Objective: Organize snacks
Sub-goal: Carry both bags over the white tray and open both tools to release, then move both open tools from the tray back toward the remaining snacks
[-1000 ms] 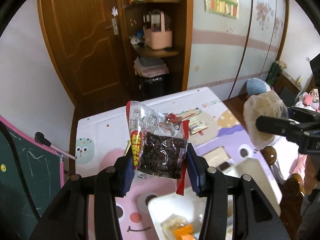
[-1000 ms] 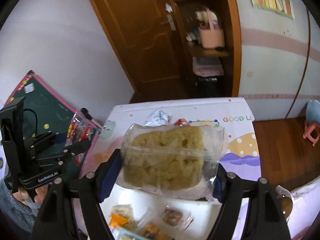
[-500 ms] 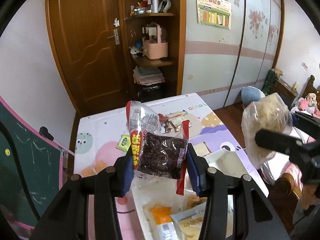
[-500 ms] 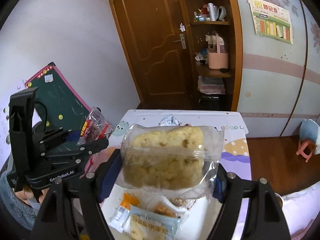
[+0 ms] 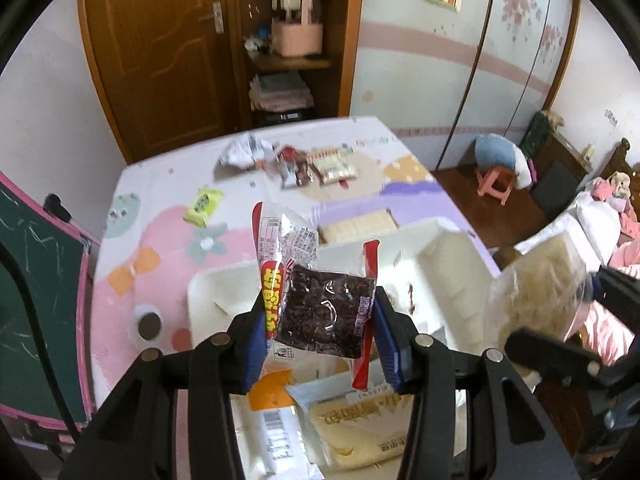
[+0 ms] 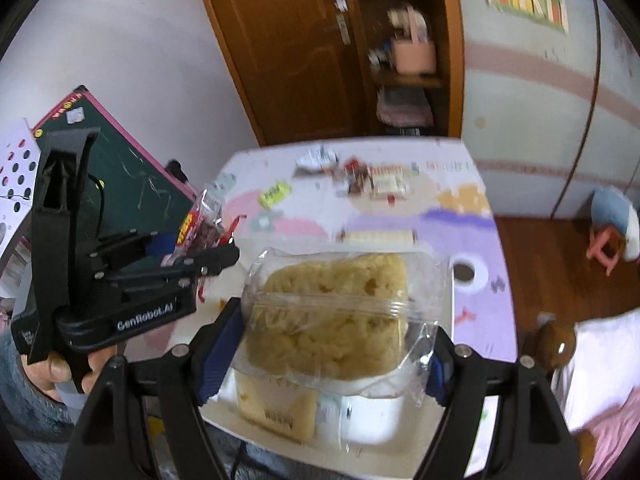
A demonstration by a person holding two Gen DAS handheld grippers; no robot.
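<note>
My left gripper [image 5: 320,334] is shut on a clear snack packet of dark pieces [image 5: 320,304] with red and yellow print, held above a white tray [image 5: 440,256]. In that tray lie an orange-and-white packet [image 5: 276,420] and a pale cake packet [image 5: 360,428]. My right gripper [image 6: 324,340] is shut on a clear bag of yellow crispy cake [image 6: 332,312], also over the white tray [image 6: 376,424]. The left gripper [image 6: 192,256] with its packet shows at the left of the right wrist view. The cake bag [image 5: 536,284] shows at the right of the left wrist view.
More snacks lie on the cartoon-print table [image 5: 160,216]: a yellow-green packet [image 5: 203,204], a wafer packet [image 5: 356,222], a crumpled silver wrapper [image 5: 244,152] and several small packets [image 5: 316,166] at the far end. A green chalkboard [image 5: 36,300] stands left; a pink stool [image 5: 498,180] is right.
Both grippers have moved back and down over the white tray with their packets still held. More of the table and the tray's contents has come into view.
</note>
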